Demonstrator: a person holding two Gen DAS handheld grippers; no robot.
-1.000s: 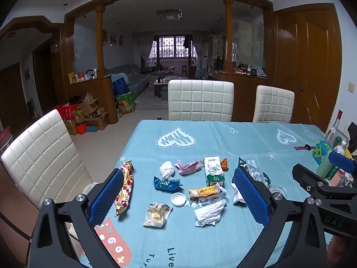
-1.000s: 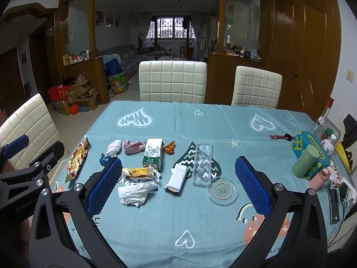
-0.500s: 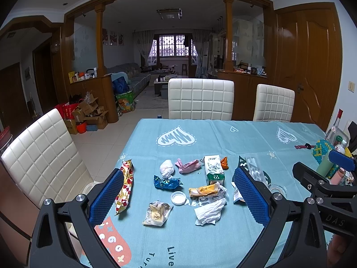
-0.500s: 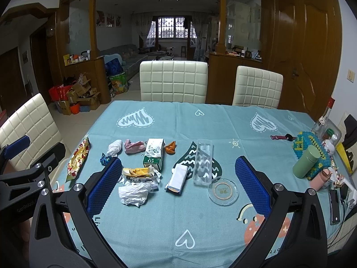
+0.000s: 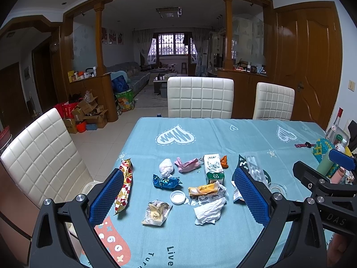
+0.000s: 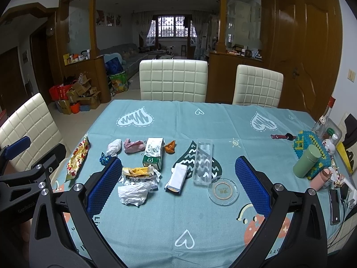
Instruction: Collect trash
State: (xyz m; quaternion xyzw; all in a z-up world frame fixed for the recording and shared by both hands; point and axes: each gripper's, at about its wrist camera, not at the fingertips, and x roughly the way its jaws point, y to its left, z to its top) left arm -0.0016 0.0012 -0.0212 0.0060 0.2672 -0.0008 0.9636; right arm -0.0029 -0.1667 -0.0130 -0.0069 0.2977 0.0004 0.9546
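Trash lies scattered on the teal tablecloth (image 5: 200,241): a red and gold wrapper (image 5: 123,187), a blue wrapper (image 5: 166,182), a white cap (image 5: 177,197), a crumpled tissue (image 5: 208,210), a green and white carton (image 5: 213,170), a yellow wrapper (image 5: 203,189) and a pink wrapper (image 5: 186,164). My left gripper (image 5: 178,198) is open and empty above the pile. My right gripper (image 6: 178,185) is open and empty, with the tissue (image 6: 132,193), a white packet (image 6: 176,178) and a clear tray (image 6: 203,164) between its fingers.
A glass ashtray (image 6: 223,191) sits near the right gripper. A green flask (image 6: 306,160), a beaded box (image 6: 312,147), bottles and phones crowd the table's right edge. White chairs (image 5: 199,99) stand at the far side and one (image 5: 42,158) at the left.
Both grippers have barely moved; the view has shifted only slightly. Nothing on the table has moved.
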